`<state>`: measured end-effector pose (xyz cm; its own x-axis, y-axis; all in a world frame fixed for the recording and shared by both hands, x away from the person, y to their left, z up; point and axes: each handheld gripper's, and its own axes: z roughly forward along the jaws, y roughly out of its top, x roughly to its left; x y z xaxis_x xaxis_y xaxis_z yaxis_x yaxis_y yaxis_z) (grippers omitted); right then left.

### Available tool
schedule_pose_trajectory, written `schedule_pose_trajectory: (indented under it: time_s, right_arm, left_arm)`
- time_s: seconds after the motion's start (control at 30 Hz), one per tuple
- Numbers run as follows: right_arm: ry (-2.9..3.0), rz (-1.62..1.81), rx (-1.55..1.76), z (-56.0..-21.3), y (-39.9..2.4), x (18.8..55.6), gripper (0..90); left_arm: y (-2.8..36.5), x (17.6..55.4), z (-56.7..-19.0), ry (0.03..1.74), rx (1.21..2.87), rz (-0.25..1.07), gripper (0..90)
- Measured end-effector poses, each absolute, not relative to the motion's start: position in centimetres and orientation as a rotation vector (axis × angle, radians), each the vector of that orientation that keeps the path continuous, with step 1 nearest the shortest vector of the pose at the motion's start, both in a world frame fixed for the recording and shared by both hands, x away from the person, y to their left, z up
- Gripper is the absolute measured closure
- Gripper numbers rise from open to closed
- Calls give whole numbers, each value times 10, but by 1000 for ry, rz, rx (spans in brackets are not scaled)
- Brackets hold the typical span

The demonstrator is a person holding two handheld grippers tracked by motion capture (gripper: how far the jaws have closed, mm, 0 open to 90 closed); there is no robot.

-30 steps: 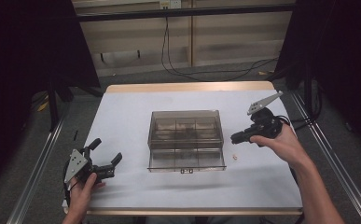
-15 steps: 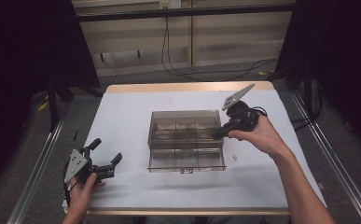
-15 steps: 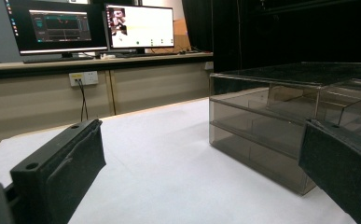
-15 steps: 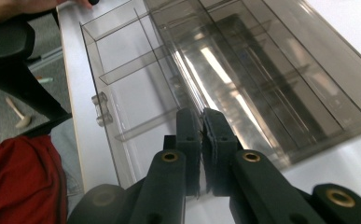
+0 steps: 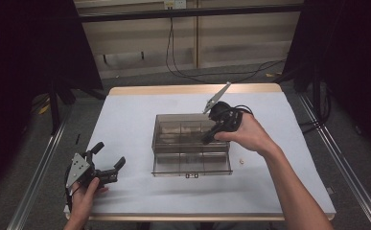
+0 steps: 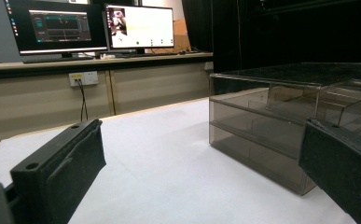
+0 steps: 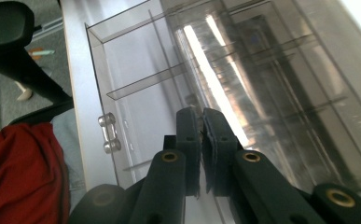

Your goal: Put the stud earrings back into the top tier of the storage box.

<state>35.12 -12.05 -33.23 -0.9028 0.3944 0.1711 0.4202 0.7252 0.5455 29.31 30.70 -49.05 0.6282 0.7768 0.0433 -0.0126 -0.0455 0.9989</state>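
Claws (image 5: 107, 162) (image 5: 207, 139): two; box (image 5: 191, 165): one.

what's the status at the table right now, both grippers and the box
Left gripper open, beside clear compartment box. Right gripper shut, empty, over the box. Small pale bit on table right of it.

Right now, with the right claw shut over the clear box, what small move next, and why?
Probably lower the right claw a little onto the lid of the clear box: its jaws are shut and held just over the lid. The left claw rests open off to the side.
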Motion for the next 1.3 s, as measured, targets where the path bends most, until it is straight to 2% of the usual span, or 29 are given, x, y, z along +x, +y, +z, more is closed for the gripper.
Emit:
schedule_pose_trajectory:
  time_s: [0.6,1.3]
  right_arm:
    - [-2905,-663,-579,-340,-63,361,862]
    - [-2938,-304,-500,-366,-36,359,858]
  left_arm:
    - [307,293,-490,670,1493,729,5]
    - [307,293,-490,670,1492,730,5]
